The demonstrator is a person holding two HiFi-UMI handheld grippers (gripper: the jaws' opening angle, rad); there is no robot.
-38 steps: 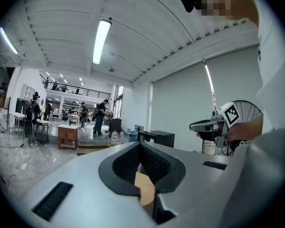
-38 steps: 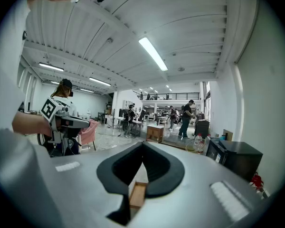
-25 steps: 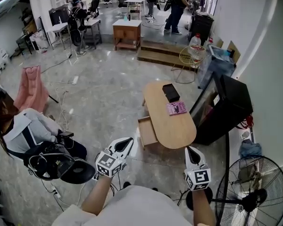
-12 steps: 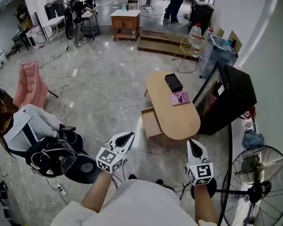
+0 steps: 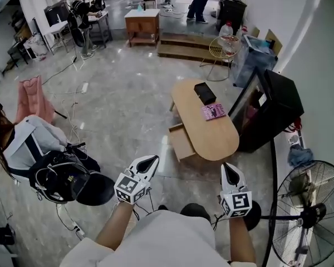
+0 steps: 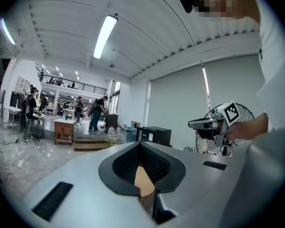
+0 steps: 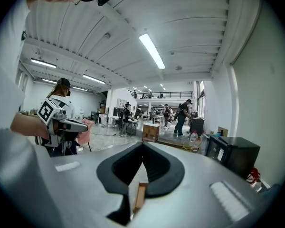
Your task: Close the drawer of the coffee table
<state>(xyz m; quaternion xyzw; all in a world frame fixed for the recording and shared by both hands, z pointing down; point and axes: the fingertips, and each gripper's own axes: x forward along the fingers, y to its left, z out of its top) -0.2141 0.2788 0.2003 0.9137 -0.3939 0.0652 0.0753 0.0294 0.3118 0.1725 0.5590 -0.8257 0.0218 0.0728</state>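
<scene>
left claw (image 5: 149, 161): white, jaws together, nothing between them, held over the grey polished floor (image 5: 117, 110). light-wood drawer (image 5: 181, 143): stands open, sticking out of the left side of the oval light-wood desk (image 5: 211, 141), well ahead of both claws. right claw (image 5: 227, 170): white, jaws together, empty, apart from the desk's near end.

Bare floor (image 5: 122, 115) open up to the pulled-out drawer (image 5: 181, 143), seated person (image 5: 28, 146) at left, fan (image 5: 309, 216) at right
</scene>
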